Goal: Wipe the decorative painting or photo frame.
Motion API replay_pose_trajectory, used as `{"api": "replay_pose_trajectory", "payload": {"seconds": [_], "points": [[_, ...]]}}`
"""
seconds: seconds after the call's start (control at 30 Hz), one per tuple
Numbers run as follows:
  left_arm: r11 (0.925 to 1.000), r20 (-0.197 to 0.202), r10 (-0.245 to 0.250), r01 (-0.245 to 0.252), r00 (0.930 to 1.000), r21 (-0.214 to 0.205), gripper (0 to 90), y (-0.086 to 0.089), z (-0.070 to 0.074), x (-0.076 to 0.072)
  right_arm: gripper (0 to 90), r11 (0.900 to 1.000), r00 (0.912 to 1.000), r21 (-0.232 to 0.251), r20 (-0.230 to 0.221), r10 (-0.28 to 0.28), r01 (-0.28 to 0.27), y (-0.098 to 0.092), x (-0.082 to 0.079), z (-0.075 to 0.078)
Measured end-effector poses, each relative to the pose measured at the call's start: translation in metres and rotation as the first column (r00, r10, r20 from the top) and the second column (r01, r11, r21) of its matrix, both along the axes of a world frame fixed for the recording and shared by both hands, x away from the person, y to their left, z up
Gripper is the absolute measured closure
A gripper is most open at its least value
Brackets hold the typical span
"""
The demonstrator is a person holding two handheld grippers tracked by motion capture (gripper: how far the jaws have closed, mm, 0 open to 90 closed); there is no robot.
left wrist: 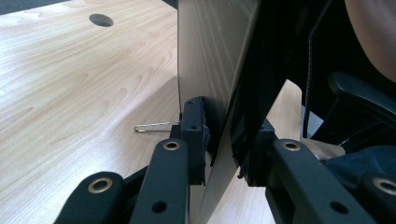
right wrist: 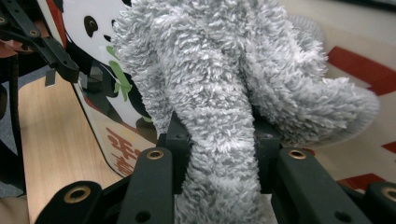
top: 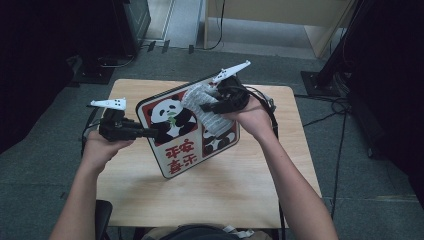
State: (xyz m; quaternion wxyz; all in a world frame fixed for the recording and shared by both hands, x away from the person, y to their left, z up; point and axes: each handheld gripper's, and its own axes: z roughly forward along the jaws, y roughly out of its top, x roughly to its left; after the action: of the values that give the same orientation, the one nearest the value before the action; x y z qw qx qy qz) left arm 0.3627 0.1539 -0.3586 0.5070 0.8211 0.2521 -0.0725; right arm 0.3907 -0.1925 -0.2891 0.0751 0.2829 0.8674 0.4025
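The panda board (top: 172, 127) is up off the table (top: 240, 185), tilted, face up toward us, long axis running near-left to far-right. Left gripper (top: 150, 133) pinches its left edge; right gripper (top: 206, 106) clamps a grey fluffy cloth (top: 200, 100) against the face. Wiping looks underway, with the near end not yet reached.

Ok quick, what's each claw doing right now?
Left claw: closed, holding the panda board by its edge.
Right claw: closed, holding the fluffy grey cloth against the board.
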Motion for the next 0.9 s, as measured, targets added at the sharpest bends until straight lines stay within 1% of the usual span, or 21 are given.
{"api": "replay_pose_trajectory", "payload": {"seconds": [0.07, 0.1, 0.2, 0.43, 0.6, 0.83, 0.9], "points": [[1.0000, 0.001, 0.000, 0.000, 1.0000, 0.001, 75.4, 0.000, 0.000, 0.000, 68.9, 1.0000, 1.0000, 0.002, -0.003, -0.005, 0.005, 0.000, -0.001, -0.001], [1.0000, 0.003, 0.000, 0.000, 1.0000, 0.001, 75.4, 0.000, 0.000, 0.000, 68.9, 1.0000, 1.0000, 0.003, 0.003, -0.003, 0.003, 0.000, -0.001, -0.002], [1.0000, 0.017, 0.000, 0.000, 0.9999, 0.010, 75.7, 0.000, 0.001, -0.001, 68.9, 1.0000, 1.0000, 0.006, 0.002, -0.006, 0.005, 0.000, -0.001, -0.003], [1.0000, 0.011, 0.002, -0.002, 0.9999, 0.010, 75.7, 0.000, 0.001, -0.001, 68.8, 1.0000, 0.9999, 0.005, -0.009, -0.009, 0.009, 0.000, -0.002, -0.012], [1.0000, 0.014, 0.000, -0.001, 0.9999, 0.009, 75.6, 0.000, 0.001, -0.001, 68.8, 1.0000, 1.0000, 0.005, -0.004, -0.008, 0.008, -0.001, -0.004, -0.017], [1.0000, 0.014, -0.002, 0.002, 0.9999, 0.009, 75.5, 0.000, 0.001, -0.001, 68.7, 0.9999, 0.9998, 0.004, -0.017, -0.010, 0.010, -0.003, -0.007, -0.027], [0.9999, 0.016, -0.001, 0.001, 0.9999, 0.010, 75.6, 0.000, 0.001, -0.001, 68.6, 0.9999, 0.9995, 0.002, -0.028, -0.013, 0.013, -0.004, -0.008, -0.030]]}}
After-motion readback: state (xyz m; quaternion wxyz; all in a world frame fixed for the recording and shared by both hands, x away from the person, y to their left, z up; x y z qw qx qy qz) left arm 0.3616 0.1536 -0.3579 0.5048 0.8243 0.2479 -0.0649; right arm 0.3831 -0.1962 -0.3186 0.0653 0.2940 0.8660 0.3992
